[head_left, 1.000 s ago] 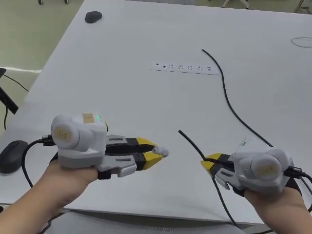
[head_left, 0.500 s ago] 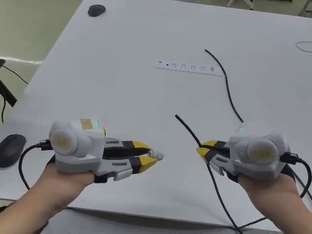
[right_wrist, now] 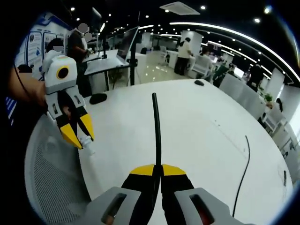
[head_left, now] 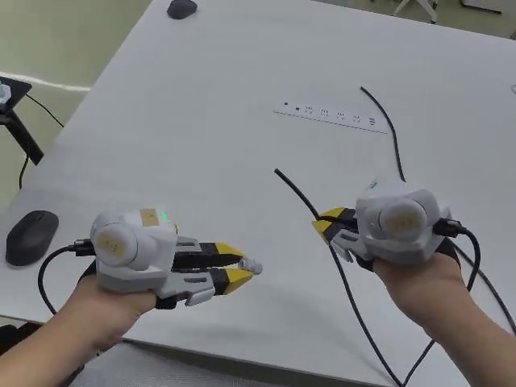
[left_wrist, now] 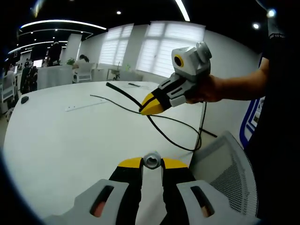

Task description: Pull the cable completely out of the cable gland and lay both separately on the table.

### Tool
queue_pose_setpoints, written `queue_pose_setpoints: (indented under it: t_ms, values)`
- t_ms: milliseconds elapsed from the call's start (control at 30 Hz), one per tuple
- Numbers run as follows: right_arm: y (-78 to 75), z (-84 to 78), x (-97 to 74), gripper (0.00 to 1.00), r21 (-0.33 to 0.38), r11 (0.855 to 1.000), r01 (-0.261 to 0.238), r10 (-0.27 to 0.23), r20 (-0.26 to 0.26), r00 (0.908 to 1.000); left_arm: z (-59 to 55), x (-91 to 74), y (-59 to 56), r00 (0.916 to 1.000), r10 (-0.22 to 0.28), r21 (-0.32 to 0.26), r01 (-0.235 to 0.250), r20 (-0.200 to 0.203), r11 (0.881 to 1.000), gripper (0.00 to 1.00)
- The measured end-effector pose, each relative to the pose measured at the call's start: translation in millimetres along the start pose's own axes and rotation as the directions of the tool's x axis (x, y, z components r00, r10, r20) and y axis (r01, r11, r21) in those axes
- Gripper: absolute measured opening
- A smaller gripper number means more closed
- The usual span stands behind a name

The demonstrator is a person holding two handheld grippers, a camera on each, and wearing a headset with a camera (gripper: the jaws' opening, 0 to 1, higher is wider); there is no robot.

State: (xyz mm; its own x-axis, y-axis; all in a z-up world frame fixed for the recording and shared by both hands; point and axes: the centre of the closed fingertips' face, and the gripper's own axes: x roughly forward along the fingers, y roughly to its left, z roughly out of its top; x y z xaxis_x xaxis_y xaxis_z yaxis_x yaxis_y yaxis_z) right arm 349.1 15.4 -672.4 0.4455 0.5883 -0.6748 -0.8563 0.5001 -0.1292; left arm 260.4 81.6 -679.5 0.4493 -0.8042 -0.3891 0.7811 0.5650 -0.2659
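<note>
A small grey cable gland (head_left: 252, 265) sticks out from the yellow tips of my left gripper (head_left: 234, 268), which is shut on it near the table's front edge. The gland (left_wrist: 151, 160) faces the left gripper view end-on. My right gripper (head_left: 326, 222) is shut on the black cable (head_left: 295, 192). The cable's free end points up and left, apart from the gland. From the right gripper (right_wrist: 157, 169) the cable (right_wrist: 155, 123) runs straight ahead. The right gripper (left_wrist: 151, 106) and the left gripper (right_wrist: 78, 134) face each other across a gap.
A white power strip (head_left: 326, 115) lies mid-table, with a further black cable stretch (head_left: 393, 135) curving past it. One dark mouse (head_left: 31, 236) sits at the left edge and another (head_left: 182, 9) at the far end. The held cable trails off the table's front edge (head_left: 371, 347).
The right gripper has carried the cable up and farther onto the table, widening the gap to the gland. The left gripper has barely moved. The head camera has shifted.
</note>
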Motion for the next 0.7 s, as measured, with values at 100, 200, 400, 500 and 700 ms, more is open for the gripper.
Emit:
queue_pose_setpoints:
  t_ms: [100,200,400,500,700]
  values:
    - [1.9,5.7,13.5,0.00,0.003,1.000,-0.009,0.009,-0.012,0.9999,-6.5,-4.5,7.4,1.0000,0.006,-0.007,-0.006,-0.003,1.000,0.15]
    - [5.0,12.9,25.6,0.00,0.007,1.000,-0.016,0.016,-0.016,0.9997,-18.1,-7.9,16.3,0.9994,0.022,0.011,-0.022,-0.026,1.000,0.15]
    - [9.8,13.5,53.8,0.00,-0.003,1.000,-0.029,0.029,-0.058,0.9979,-45.1,-10.2,26.3,0.9982,0.012,0.012,-0.011,-0.058,1.000,0.15]
    - [12.5,12.8,68.7,0.00,-0.016,0.999,-0.042,0.041,-0.076,0.9963,-54.8,-11.9,30.8,0.9982,0.008,0.003,-0.007,-0.060,1.000,0.15]
    - [28.5,15.8,97.3,0.00,-0.090,0.991,-0.100,0.090,-0.105,0.9903,-71.8,-16.2,43.0,0.9973,0.012,0.005,-0.011,-0.073,1.000,0.15]
